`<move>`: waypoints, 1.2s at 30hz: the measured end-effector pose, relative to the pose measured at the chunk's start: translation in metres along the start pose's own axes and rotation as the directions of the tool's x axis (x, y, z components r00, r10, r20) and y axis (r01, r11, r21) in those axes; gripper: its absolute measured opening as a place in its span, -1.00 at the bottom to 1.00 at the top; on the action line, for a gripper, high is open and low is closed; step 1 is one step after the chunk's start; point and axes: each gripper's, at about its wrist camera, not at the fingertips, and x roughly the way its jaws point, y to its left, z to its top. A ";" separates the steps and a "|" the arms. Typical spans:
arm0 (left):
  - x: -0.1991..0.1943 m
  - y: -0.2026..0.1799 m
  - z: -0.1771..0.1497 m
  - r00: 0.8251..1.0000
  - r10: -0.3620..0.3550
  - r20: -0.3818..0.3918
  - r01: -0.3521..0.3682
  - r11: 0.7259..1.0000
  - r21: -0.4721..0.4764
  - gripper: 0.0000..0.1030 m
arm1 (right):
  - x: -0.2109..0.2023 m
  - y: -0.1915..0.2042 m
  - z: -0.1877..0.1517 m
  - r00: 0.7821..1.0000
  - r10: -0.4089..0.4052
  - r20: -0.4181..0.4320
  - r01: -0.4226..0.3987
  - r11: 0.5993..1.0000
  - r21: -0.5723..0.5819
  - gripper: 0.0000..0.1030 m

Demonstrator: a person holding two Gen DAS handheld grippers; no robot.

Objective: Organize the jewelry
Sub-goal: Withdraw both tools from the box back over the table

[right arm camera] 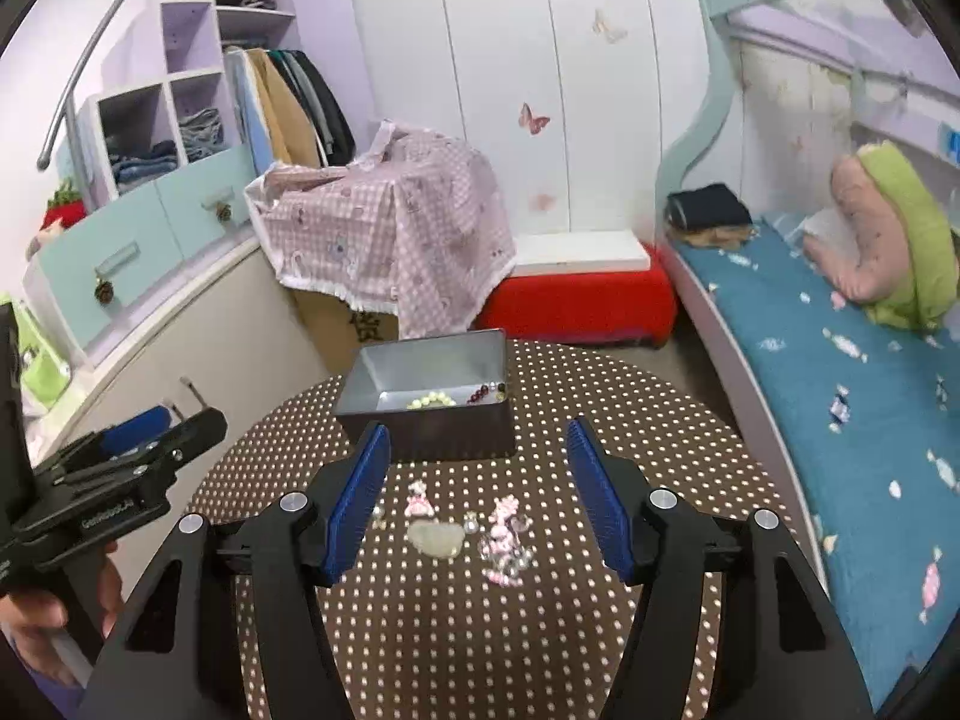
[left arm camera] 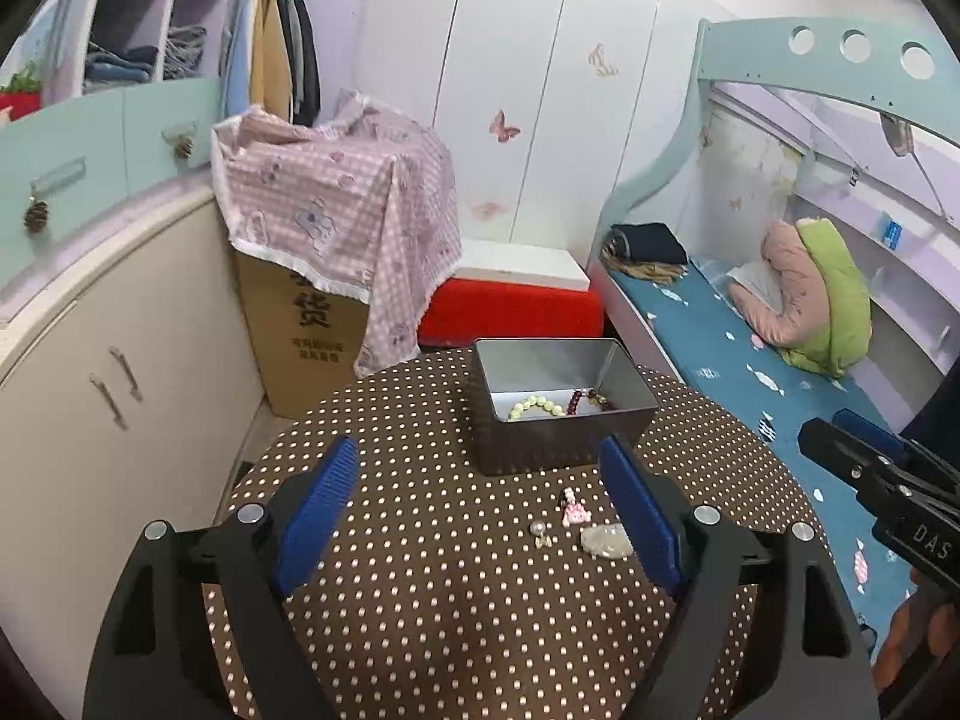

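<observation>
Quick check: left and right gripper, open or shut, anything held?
Left gripper: open, holding nothing, above the dotted table.
Right gripper: open, holding nothing, above the loose jewelry.

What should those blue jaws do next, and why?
Probably lower the right gripper onto the pink charm cluster on the dotted table. Both grippers are open and empty, two bracelets already lie in the metal tin, and small pieces remain outside it.
</observation>
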 end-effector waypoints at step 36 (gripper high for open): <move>0.030 -0.028 -0.024 0.998 0.066 -0.022 -0.063 0.993 0.098 0.66 | 0.026 -0.024 -0.032 0.995 -0.070 -0.069 0.070 0.998 -0.005 0.32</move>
